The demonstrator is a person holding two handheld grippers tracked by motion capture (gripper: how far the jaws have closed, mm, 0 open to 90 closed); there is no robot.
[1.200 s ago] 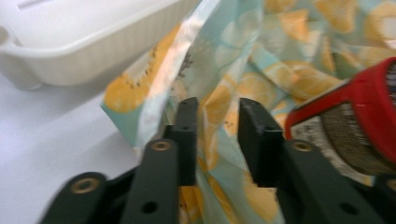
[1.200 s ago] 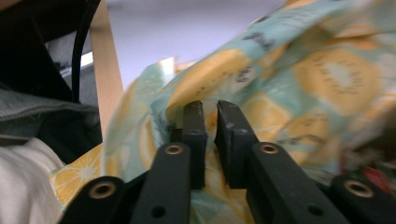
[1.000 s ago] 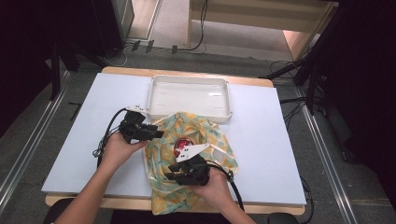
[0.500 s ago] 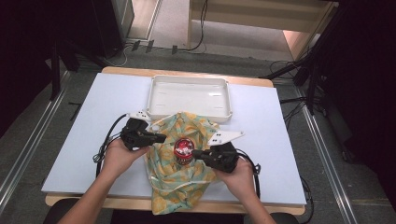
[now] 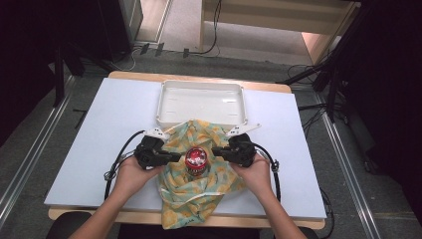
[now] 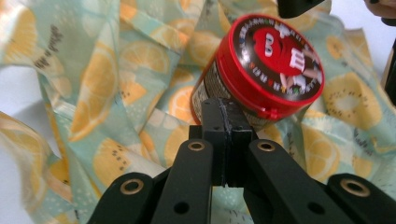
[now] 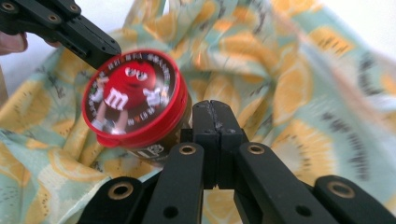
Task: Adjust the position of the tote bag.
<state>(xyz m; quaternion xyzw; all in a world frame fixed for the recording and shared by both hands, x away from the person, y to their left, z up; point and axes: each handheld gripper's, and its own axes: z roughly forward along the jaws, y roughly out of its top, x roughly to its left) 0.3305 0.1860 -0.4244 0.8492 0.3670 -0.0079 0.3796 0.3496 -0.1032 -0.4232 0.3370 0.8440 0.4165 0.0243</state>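
Even overhead light keeps the white table [image 5: 99,129] bright against dark surroundings. In the right gripper view the cloth [image 7: 327,84] is motion-blurred.

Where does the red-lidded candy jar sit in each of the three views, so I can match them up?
High view: the candy jar stands mid-table on the fruit-print cloth, between the two grippers.
Left gripper view: upper right of centre, tilted in the picture, just beyond the shut jaws.
Right gripper view: left of centre, beside the shut jaws.
Shared landmark: the cloth under the jar, seen in all three views.
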